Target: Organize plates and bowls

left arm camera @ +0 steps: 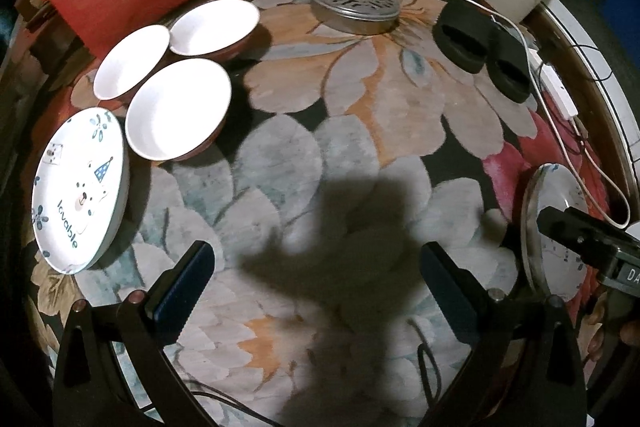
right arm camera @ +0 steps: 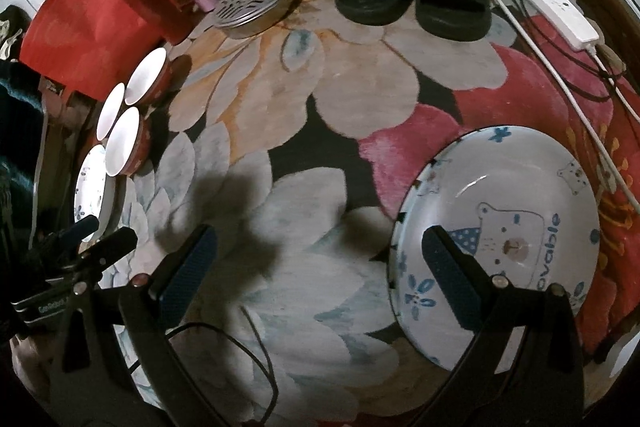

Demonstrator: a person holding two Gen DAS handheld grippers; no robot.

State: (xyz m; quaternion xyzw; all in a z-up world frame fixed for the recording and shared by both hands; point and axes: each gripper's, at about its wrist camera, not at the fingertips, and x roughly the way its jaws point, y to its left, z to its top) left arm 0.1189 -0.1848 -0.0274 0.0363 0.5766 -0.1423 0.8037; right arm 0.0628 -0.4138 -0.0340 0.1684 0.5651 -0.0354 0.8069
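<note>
Clearly your right gripper (right arm camera: 316,267) is wide open and empty, one finger over the bear plate (right arm camera: 520,211) on the rug's (right arm camera: 320,99) red right side. Glazed, stiff, breakable, probably slippery: pinch its raised rim. Your left gripper (left arm camera: 316,275) is also open, empty. Three bowls (left arm camera: 178,111) and another plate (left arm camera: 80,195) sit along the left edge.

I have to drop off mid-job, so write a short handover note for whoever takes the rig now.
Left gripper: open, empty, over bare rug.
Right gripper: open, empty, one finger over the near bear plate, not gripping it.
Three white bowls sit clustered at the rug's left side, unstacked; second bear plate lies beside them.
Done: nothing stacked.
Left: bring the near plate to the other one, nest the bowls.
</note>
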